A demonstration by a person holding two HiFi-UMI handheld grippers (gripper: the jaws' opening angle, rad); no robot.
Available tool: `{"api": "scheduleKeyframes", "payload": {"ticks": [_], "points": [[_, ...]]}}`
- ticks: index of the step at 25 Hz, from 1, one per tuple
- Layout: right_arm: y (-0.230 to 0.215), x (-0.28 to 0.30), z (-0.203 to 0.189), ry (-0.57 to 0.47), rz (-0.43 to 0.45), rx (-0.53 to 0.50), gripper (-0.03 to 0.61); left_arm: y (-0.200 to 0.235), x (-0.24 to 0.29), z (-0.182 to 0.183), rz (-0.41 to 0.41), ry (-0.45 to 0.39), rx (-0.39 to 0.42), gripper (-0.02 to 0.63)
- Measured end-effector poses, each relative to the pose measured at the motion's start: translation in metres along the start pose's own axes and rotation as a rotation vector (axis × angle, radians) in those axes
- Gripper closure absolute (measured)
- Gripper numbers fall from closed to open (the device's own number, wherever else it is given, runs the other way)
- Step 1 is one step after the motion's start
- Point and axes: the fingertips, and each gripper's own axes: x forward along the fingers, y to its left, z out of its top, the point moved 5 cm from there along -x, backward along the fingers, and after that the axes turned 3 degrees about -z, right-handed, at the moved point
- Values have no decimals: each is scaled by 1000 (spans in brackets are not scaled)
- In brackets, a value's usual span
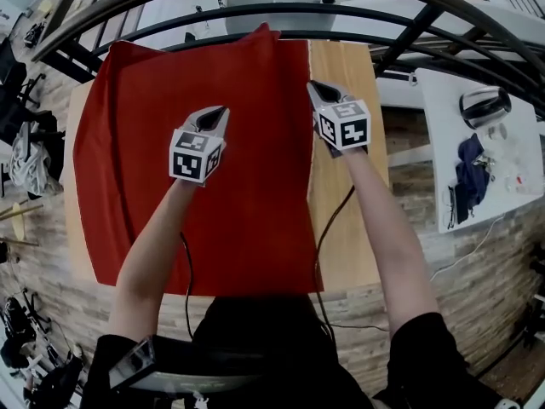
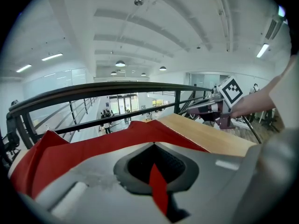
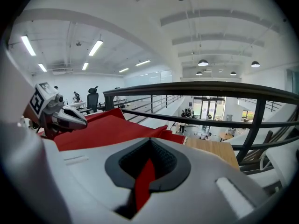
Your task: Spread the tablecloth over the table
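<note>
We find the tablecloth [image 1: 213,177] on the table's [image 1: 345,194] left and middle, leaving a strip uncovered on the right. Left gripper [image 1: 220,114] sits over the tablecloth's middle, right gripper [image 1: 317,89] at its right edge, with the railing [image 1: 255,11] behind.

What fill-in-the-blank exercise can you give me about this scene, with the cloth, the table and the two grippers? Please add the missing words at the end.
1. The tablecloth is ___ in colour.
2. The table shows a bare strip of wood along the person's ___ side.
3. The left gripper and the right gripper are both ___ on a bit of the tablecloth.

Missing words: red; right; shut
</note>
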Motion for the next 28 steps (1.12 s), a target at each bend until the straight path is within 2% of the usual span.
{"api": "scheduleKeyframes", "payload": {"ticks": [7, 11, 15, 20, 23, 28], "points": [[-27, 30, -10, 110, -98, -30, 569, 26, 62, 1, -69, 4, 49, 607], [-47, 41, -7, 148, -151, 11, 568, 22, 85, 4, -89, -5, 17, 607], [-52, 55, 7, 126, -143, 33, 568, 23, 105, 3, -70, -6, -1, 609], [-69, 93, 2, 150, -99, 14, 566, 40, 132, 0, -13, 24, -61, 609], [-87, 125, -9, 179, -68, -1, 517, 50, 151, 1, 22, 57, -76, 607], [-107, 166, -27, 238, -43, 7, 404, 63, 169, -14, 62, 96, -171, 607]]}}
